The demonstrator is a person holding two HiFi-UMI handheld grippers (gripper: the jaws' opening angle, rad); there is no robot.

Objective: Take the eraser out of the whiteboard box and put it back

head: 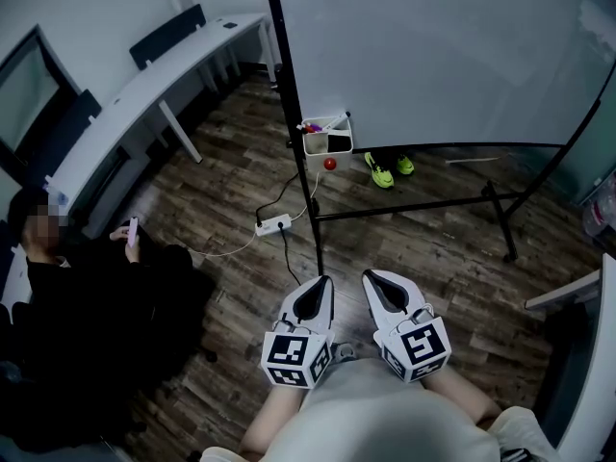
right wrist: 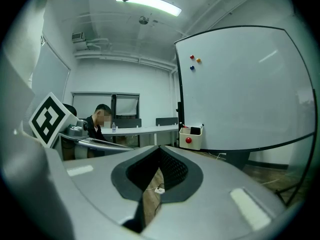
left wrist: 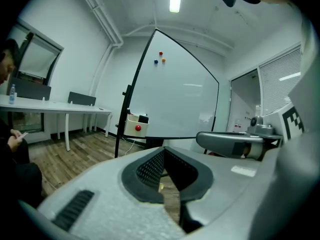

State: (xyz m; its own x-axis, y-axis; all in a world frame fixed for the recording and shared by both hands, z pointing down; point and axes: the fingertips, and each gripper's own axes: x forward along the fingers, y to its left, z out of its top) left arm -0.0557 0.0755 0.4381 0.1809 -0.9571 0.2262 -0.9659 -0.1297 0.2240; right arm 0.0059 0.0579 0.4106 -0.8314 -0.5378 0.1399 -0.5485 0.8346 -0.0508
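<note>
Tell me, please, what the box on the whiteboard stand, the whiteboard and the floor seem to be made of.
Box: probably plastic, white and smooth with thin, even walls.
Whiteboard: a glossy coated panel, judging by the soft light reflections; the core cannot be told.
Floor: wood or wood-look laminate, brown planks with grain and seams.

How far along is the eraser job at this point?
Done: nothing that shows. A dark block, likely the eraser, sits in the box on the whiteboard. In hand: nothing. The left gripper and right gripper are shut, empty and well short of the box. Left: reach the box, lift the eraser out, put it back. Whether a round was already completed cannot be told.
</note>
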